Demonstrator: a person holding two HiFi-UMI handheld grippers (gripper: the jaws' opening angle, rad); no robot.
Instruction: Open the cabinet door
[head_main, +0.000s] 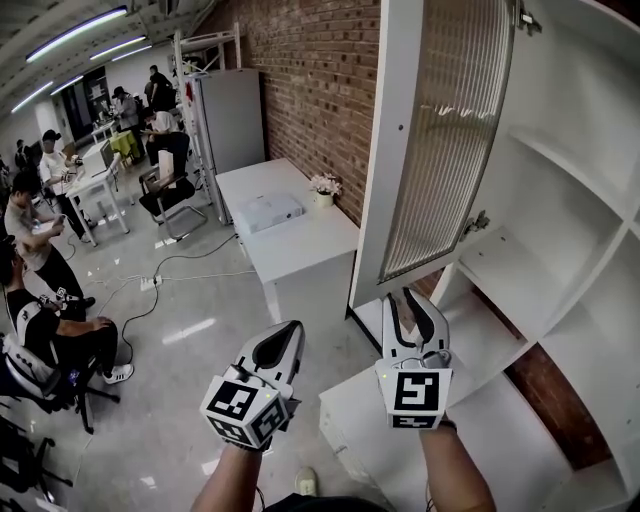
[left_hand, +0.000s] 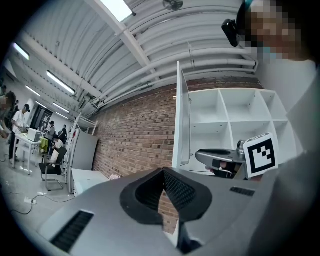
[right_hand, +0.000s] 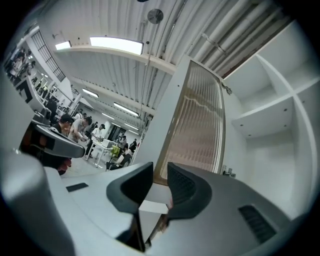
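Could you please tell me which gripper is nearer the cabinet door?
Right. The right gripper grips the cabinet door at its bottom edge; the left gripper is apart, lower left of it.

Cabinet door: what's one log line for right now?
door: open, swung out | right hand-held gripper: shut on door's bottom edge | left hand-held gripper: shut, empty

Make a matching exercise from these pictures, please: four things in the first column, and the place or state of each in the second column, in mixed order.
Column one
1. cabinet door
2. left gripper
3. right gripper
4. flower pot

Column two
A. stands on the white table
B. shut, with nothing held
C. swung open
D. shut on the door's lower edge

Pairs: 1-C, 2-B, 3-D, 4-A
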